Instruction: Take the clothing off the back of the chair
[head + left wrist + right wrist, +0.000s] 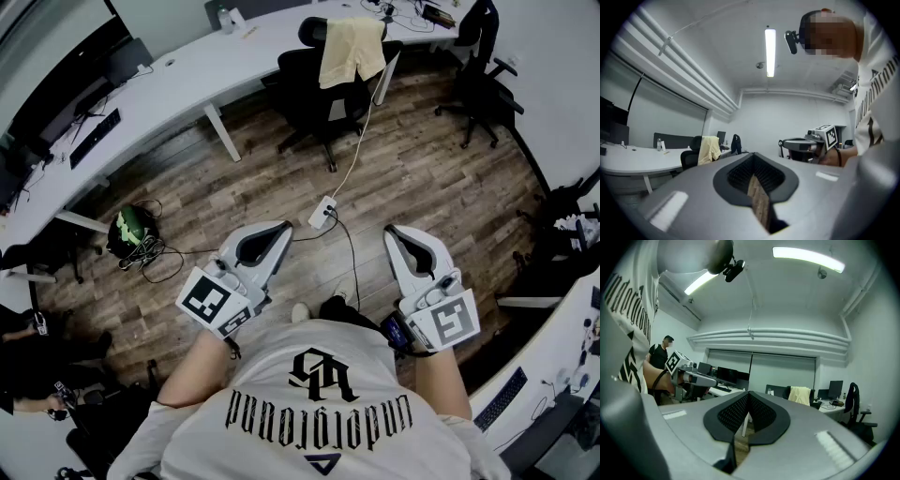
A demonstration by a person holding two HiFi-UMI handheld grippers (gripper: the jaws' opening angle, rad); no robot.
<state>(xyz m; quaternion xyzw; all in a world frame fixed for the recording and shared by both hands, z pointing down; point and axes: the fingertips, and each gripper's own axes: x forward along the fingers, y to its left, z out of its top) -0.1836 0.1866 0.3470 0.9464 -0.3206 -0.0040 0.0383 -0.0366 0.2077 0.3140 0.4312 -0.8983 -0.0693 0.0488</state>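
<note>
Left gripper and right gripper sit closed; clothing drapes far chair

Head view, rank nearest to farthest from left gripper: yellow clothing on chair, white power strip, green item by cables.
1. White power strip, on the floor just ahead-right of the left gripper.
2. Green item, on the floor off to its left.
3. Yellow clothing, draped over the back of the chair, far ahead.
</note>
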